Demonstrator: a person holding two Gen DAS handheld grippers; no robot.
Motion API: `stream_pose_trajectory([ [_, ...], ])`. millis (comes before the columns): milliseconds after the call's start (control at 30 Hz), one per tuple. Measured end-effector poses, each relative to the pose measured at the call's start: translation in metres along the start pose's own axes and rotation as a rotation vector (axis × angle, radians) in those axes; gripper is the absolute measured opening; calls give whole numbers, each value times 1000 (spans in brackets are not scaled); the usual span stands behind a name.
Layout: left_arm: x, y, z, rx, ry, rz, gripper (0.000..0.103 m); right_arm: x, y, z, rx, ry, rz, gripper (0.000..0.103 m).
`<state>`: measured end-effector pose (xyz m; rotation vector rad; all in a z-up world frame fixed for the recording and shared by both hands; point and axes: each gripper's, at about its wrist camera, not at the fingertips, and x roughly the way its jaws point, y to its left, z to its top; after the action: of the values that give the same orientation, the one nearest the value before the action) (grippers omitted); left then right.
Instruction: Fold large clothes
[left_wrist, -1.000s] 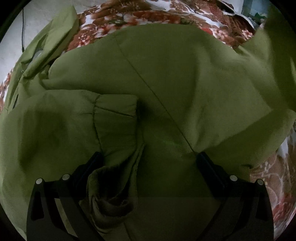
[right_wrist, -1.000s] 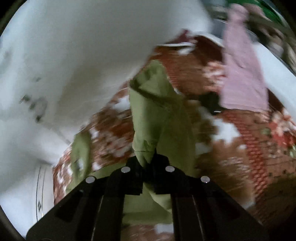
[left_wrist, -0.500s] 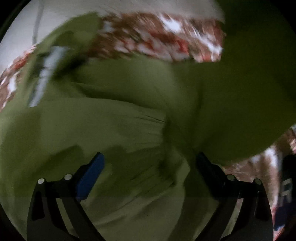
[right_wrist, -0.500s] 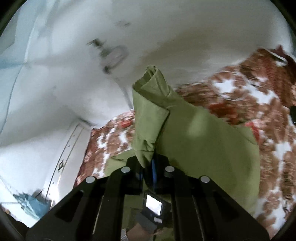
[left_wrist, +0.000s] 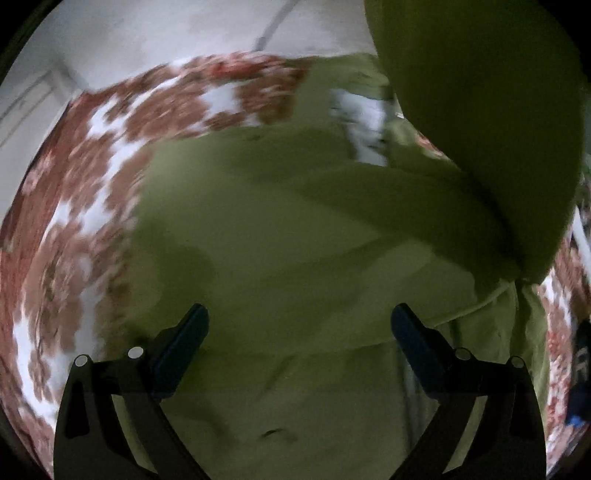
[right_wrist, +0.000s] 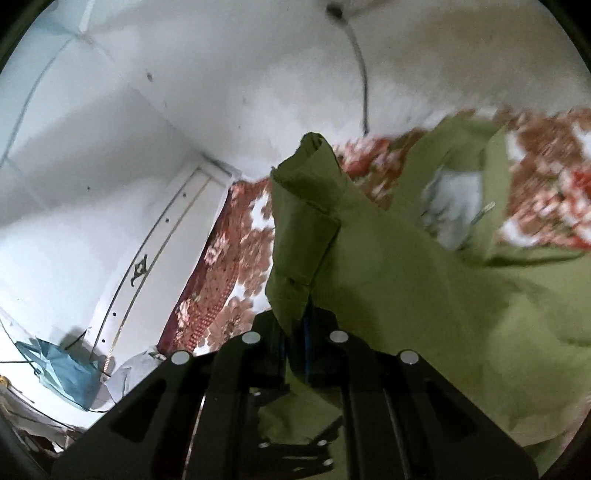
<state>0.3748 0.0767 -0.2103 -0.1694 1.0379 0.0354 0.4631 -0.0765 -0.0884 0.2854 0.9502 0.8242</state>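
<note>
A large olive-green garment (left_wrist: 295, 240) lies spread on a red and white floral bedspread (left_wrist: 92, 184). My left gripper (left_wrist: 299, 325) is open and empty just above the cloth. A lifted fold of the garment (left_wrist: 480, 110) hangs at the upper right of the left wrist view. My right gripper (right_wrist: 295, 325) is shut on a bunched edge of the green garment (right_wrist: 306, 221) and holds it raised above the bed; the rest of the cloth (right_wrist: 443, 295) trails down to the right. A white lining patch (right_wrist: 454, 199) shows near the collar.
A white wall (right_wrist: 221, 74) with a hanging cord (right_wrist: 364, 74) stands behind the bed. A white headboard panel (right_wrist: 147, 258) is at the left. A blue cloth (right_wrist: 62, 369) lies at the lower left. The bedspread (right_wrist: 221, 277) shows beside the garment.
My left gripper has swung left over the garment, off the cuff it hovered over. My right gripper has carried its held edge across, so the cloth now drapes over the body.
</note>
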Motion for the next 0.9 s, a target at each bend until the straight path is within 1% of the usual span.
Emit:
stream_pose_trajectory([
  [33, -4, 19, -3, -12, -1, 2, 97, 24, 5, -6, -4, 22, -15, 7],
  [100, -8, 49, -13, -1, 0, 38, 97, 64, 13, -18, -29, 61, -58, 7],
  [133, -8, 61, -17, 5, 6, 53, 97, 79, 15, -24, -35, 77, -73, 7],
  [167, -8, 68, -21, 6, 11, 61, 97, 106, 16, -34, -38, 107, -93, 7],
  [200, -8, 79, -26, 3, 18, 67, 97, 122, 16, -43, -38, 129, -104, 7],
  [233, -9, 96, -33, -7, 26, 70, 97, 139, 15, -52, -33, 152, -109, 7],
  [300, -8, 118, -41, -28, 34, 70, 97, 166, 11, -68, -35, 187, -130, 8],
  [333, -8, 127, -46, -39, 40, 70, 97, 185, 8, -80, -38, 216, -156, 8],
  [433, -11, 147, -60, -64, 51, 65, 97, 211, 1, -105, -65, 256, -211, 9],
  [467, -10, 151, -64, -69, 55, 65, 97, 219, -1, -115, -72, 269, -222, 13],
  [533, -10, 157, -70, -77, 60, 70, 97, 230, -9, -129, -72, 274, -206, 21],
  [567, -10, 160, -70, -84, 62, 72, 97, 233, -11, -134, -73, 273, -179, 41],
  [600, -9, 162, -71, -101, 67, 66, 97, 232, -10, -136, -65, 273, -133, 74],
  [633, -10, 162, -71, -109, 70, 58, 97, 231, -6, -137, -59, 275, -93, 88],
  [667, -11, 161, -70, -109, 72, 54, 97, 228, 0, -137, -69, 276, -93, 99],
  [700, -15, 157, -68, -97, 66, 64, 97, 223, 5, -137, -85, 279, -100, 98],
  [767, -24, 149, -61, -77, 41, 90, 97, 206, 10, -132, -90, 282, -83, 98],
  [800, -31, 145, -57, -75, 27, 96, 97, 192, 10, -125, -78, 261, -74, 98],
  [833, -38, 140, -49, -78, 9, 93, 97, 167, 2, -114, -54, 223, -64, 98],
  [867, -44, 135, -40, -82, -9, 88, 97, 151, -3, -105, -41, 199, -74, 98],
  [900, -47, 130, -31, -82, -25, 82, 97, 128, -17, -94, -26, 167, -115, 98],
])
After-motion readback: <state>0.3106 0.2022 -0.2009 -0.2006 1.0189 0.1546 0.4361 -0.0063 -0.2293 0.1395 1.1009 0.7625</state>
